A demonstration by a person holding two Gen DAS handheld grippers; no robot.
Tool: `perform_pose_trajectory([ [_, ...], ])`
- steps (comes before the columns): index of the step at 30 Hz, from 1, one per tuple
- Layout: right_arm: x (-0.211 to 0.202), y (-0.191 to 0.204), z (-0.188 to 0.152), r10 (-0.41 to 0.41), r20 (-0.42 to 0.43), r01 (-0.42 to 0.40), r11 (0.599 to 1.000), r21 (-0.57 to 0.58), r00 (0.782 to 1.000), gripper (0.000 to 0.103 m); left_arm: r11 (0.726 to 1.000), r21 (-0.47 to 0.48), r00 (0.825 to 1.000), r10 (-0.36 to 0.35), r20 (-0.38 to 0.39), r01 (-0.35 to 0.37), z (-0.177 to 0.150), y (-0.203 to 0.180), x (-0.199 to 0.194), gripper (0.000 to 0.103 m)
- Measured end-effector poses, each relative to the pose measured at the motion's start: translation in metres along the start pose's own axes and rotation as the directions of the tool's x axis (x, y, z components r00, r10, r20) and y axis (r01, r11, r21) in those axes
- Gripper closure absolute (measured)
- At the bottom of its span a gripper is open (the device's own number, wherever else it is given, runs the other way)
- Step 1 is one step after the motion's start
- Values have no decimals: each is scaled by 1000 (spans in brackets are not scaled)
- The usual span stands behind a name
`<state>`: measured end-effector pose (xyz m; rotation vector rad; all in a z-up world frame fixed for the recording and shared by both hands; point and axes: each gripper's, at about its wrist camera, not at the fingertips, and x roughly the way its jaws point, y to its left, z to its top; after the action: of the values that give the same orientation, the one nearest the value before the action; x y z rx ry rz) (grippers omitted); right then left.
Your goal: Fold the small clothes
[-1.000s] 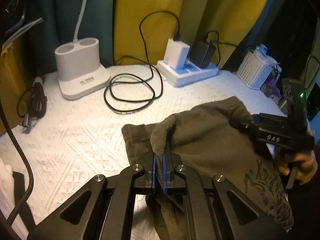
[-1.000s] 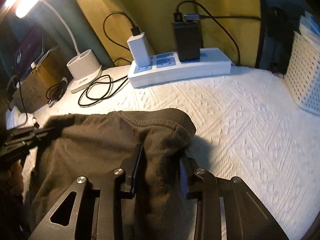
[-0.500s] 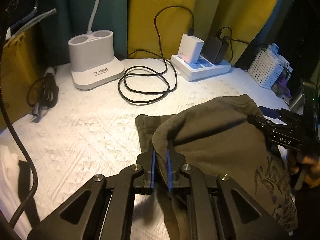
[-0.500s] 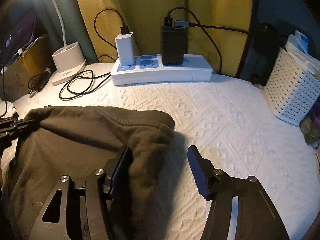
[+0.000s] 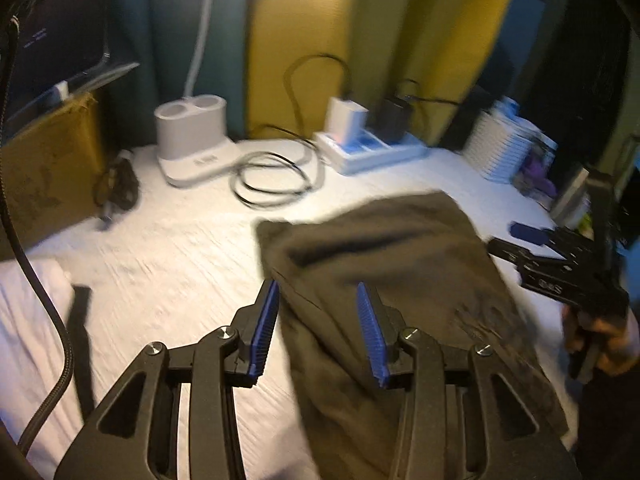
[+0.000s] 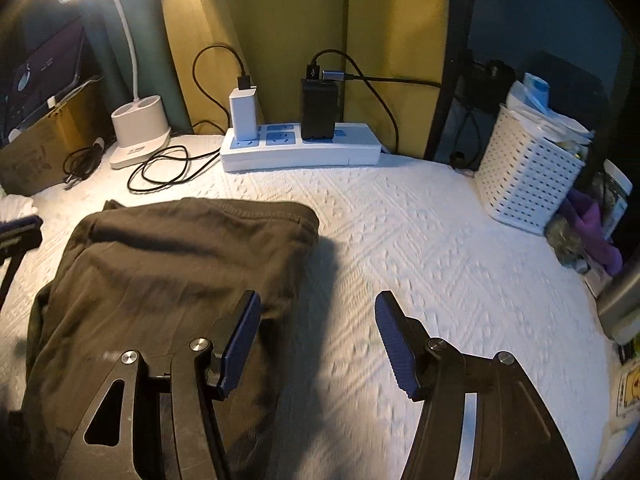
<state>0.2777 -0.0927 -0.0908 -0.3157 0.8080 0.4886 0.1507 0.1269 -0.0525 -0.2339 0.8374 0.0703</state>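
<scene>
A dark olive-brown garment [image 5: 384,264] lies folded over on the white textured cloth [image 5: 168,256]; it also shows in the right wrist view [image 6: 172,268]. My left gripper [image 5: 318,300] is open, its blue pads either side of the garment's left edge, holding nothing. My right gripper [image 6: 318,312] is open and empty over the garment's right edge and the white cloth [image 6: 420,240]. The right gripper also shows at the right of the left wrist view [image 5: 560,272], and a left fingertip [image 6: 22,226] at the left edge of the right wrist view.
At the back stand a white lamp base [image 6: 138,128], a coiled black cable [image 6: 168,168] and a power strip with chargers [image 6: 300,148]. A white perforated basket [image 6: 524,176] stands at the right. A cardboard box [image 5: 44,172] is at the left.
Both grippers have opened and let go of the garment, which now lies flat and folded. Both have drawn back and risen a little.
</scene>
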Motion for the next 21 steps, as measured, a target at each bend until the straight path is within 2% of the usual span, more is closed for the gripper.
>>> perform_pose_trajectory([
  [7, -28, 5, -23, -1, 13, 1, 1000, 3, 1000, 41, 996, 13, 996, -87, -32, 88, -33, -31, -12, 63],
  [21, -71, 16, -78, 23, 7, -24, 999, 22, 1000, 41, 991, 39, 987, -127, -97, 131, -92, -63, -29, 62],
])
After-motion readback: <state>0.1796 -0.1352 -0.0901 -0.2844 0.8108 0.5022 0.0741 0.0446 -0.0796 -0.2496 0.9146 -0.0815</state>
